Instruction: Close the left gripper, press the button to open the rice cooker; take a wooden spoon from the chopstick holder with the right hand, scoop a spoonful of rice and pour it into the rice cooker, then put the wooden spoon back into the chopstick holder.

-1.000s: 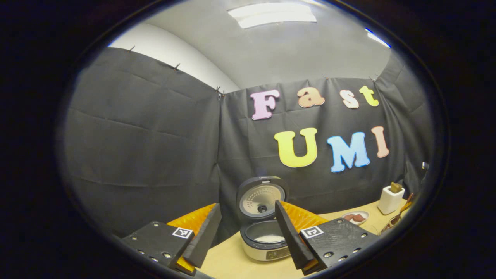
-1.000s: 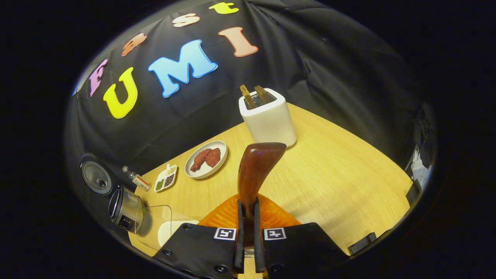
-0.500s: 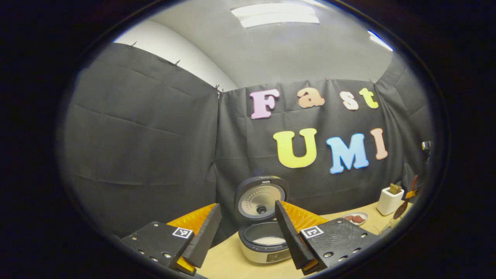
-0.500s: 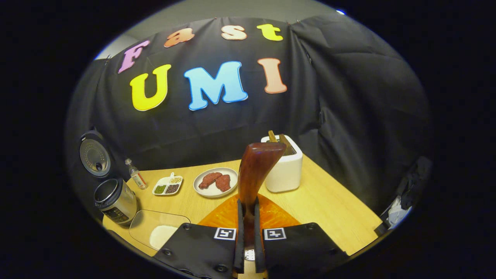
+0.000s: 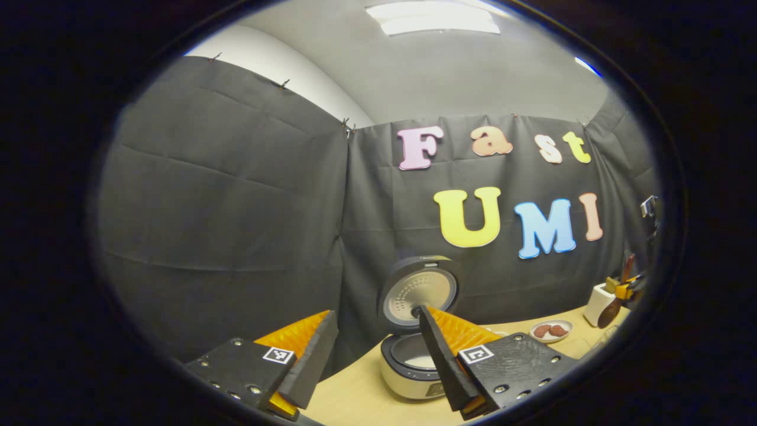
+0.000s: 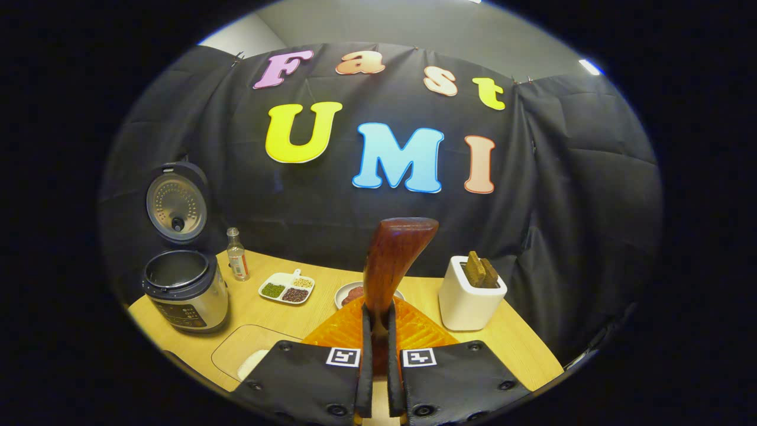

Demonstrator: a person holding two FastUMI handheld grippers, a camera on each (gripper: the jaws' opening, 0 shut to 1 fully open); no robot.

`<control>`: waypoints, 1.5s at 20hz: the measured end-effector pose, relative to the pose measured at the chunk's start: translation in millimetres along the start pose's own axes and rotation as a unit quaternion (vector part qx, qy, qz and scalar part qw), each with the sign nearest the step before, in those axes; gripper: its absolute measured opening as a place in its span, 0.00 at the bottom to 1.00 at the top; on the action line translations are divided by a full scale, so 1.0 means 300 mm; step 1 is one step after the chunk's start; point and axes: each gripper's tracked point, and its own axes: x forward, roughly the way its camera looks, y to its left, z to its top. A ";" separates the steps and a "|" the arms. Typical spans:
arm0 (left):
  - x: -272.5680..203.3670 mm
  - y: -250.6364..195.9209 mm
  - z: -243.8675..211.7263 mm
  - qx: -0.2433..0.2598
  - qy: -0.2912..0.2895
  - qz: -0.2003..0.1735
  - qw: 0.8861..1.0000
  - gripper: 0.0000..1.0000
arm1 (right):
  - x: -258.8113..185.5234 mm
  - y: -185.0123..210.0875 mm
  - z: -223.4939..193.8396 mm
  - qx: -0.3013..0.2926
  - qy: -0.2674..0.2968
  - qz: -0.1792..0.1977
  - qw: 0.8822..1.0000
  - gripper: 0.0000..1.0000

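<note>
Already the rice cooker point(image 6: 184, 283) is standing open on the tabletop point(image 6: 520, 349); the right tool point(image 6: 378, 331) is gripping the wooden spoon point(image 6: 393, 260), the left tool point(image 5: 372, 355) is hanging open, and scooping seems to be coming next.

In the right gripper view, the right claw point(image 6: 377, 355) grips the wooden spoon point(image 6: 393, 260), whose lower handle is hidden between the fingers, and the spoon covers most of the plate of meat point(image 6: 349, 294) just beyond it. To the claw's lower left, a clear container of rice point(image 6: 245, 355) is cut off by the picture's edge. In the left gripper view, the right finger of the left claw point(image 5: 378, 349) hides part of the rice cooker point(image 5: 411, 370), and the chopstick holder point(image 5: 596, 303) far off to the claw's right is too small to make out.
</note>
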 end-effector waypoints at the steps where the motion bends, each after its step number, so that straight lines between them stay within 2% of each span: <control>1: 0.007 0.019 -0.007 0.001 0.003 0.003 1.000 0.83 | 0.001 0.034 -0.012 -0.002 0.003 0.005 1.000 0.12; 5: 0.038 0.087 -0.030 0.008 0.006 0.010 1.000 0.83 | 0.025 0.176 -0.080 -0.020 0.018 0.030 0.999 0.12; 8: 0.066 0.120 -0.052 0.019 0.013 0.011 1.000 0.83 | 0.046 0.247 -0.156 -0.050 0.029 0.033 0.998 0.12; 11: 0.088 0.147 -0.065 0.021 0.017 0.012 1.000 0.83 | 0.074 0.295 -0.231 -0.096 0.036 0.029 0.994 0.12; 12: 0.095 0.156 -0.070 0.021 0.018 0.012 1.000 0.83 | 0.090 0.303 -0.255 -0.113 0.036 0.025 0.993 0.08; 13: 0.100 0.160 -0.074 0.022 0.020 0.012 0.999 0.83 | 0.106 0.311 -0.278 -0.129 0.038 0.020 0.991 0.12; 16: 0.108 0.177 -0.106 0.031 0.027 0.013 0.999 0.83 | 0.137 0.324 -0.351 -0.151 0.052 0.007 0.987 0.12; 18: 0.111 0.181 -0.121 0.031 0.032 0.014 0.999 0.85 | 0.160 0.350 -0.403 -0.139 0.073 0.013 0.988 0.12; 20: 0.117 0.176 -0.113 0.029 0.029 0.014 0.999 0.83 | 0.164 0.393 -0.415 -0.119 0.079 0.024 0.989 0.12; 22: 0.119 0.174 -0.106 0.030 0.026 0.014 0.999 0.83 | 0.166 0.443 -0.435 -0.089 0.091 0.047 0.991 0.10; 23: 0.122 0.170 -0.103 0.029 0.026 0.012 0.999 0.83 | 0.161 0.463 -0.437 -0.072 0.096 0.057 0.991 0.12; 25: 0.123 0.162 -0.108 0.029 0.025 0.012 0.999 0.83 | 0.153 0.497 -0.434 -0.041 0.103 0.077 0.991 0.12; 27: 0.119 0.155 -0.107 0.030 0.024 0.011 0.999 0.83 | 0.146 0.511 -0.433 -0.009 0.112 0.096 0.989 0.12; 30: 0.114 0.143 -0.107 0.033 0.024 0.010 0.999 0.83 | 0.128 0.517 -0.435 0.078 0.138 0.123 0.980 0.12</control>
